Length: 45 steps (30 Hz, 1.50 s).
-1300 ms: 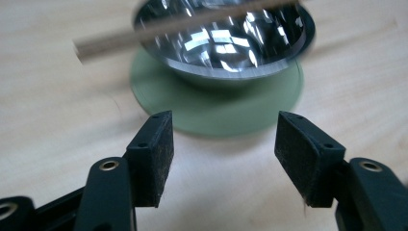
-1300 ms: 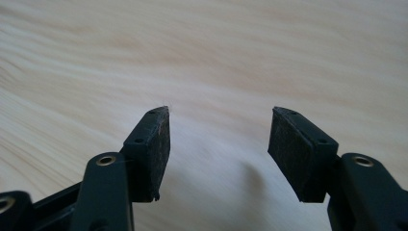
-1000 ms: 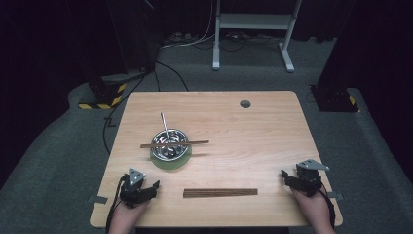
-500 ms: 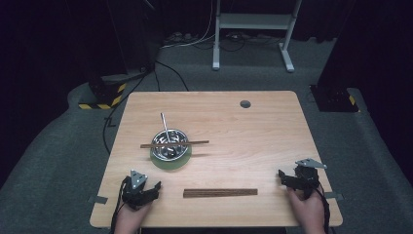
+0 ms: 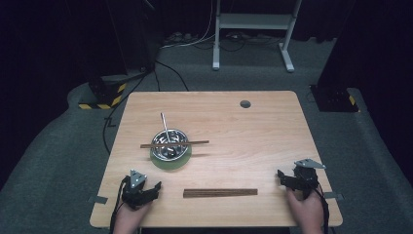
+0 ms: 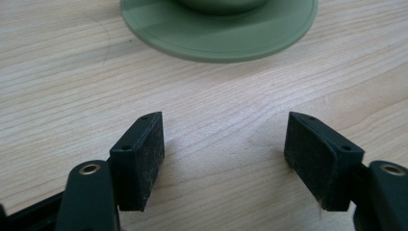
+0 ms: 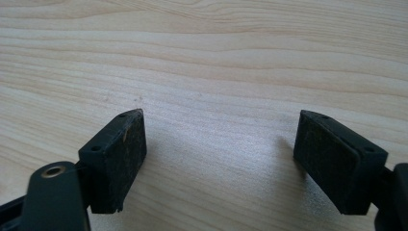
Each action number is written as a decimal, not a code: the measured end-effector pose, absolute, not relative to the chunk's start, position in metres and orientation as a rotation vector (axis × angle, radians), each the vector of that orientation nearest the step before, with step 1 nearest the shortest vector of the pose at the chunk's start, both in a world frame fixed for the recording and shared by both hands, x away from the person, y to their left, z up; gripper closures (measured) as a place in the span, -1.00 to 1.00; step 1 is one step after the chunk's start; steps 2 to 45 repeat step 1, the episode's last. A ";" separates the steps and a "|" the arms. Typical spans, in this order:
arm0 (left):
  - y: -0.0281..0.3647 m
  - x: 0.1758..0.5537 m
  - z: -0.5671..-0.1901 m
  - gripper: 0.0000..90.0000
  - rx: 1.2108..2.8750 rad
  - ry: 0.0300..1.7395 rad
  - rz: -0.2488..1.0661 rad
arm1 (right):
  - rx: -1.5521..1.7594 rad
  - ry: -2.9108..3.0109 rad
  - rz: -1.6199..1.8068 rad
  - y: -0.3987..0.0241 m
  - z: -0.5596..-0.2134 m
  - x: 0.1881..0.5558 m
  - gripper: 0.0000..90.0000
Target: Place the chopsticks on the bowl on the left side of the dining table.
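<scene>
Evidently parked at the near edge of the surface [image 5: 243, 126], with left gripper [image 5: 155, 188] and right gripper [image 5: 281, 176] both wide open and empty, the right's jaws having just been opening, then easing in a little on nothing. Flanking the pair of chopsticks [image 5: 220, 193] lying flat between them, probably so that either can reach it.

Far ahead of the left gripper [image 5: 154, 190] lie a striped base [image 5: 101, 99], cables [image 5: 192, 41] and, rightward, a white frame [image 5: 253, 22].

Wooden table [image 5: 253, 126], green saucer [image 5: 170, 161] under bowl, dark chopsticks [image 5: 220, 193] near front edge
</scene>
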<state>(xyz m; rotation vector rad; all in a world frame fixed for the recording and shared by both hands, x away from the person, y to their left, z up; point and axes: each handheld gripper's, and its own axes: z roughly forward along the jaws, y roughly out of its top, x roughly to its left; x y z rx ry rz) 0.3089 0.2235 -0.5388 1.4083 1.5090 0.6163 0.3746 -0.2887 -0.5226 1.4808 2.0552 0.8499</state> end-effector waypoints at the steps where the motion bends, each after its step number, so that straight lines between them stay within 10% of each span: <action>1: 0.223 0.309 -0.539 -0.32 1.401 1.512 0.614 | 1.477 2.042 0.855 -0.288 -0.523 0.375 -0.58; 45: 0.223 0.309 -0.539 -0.32 1.401 1.512 0.614 | 1.477 2.042 0.855 -0.288 -0.523 0.375 -0.58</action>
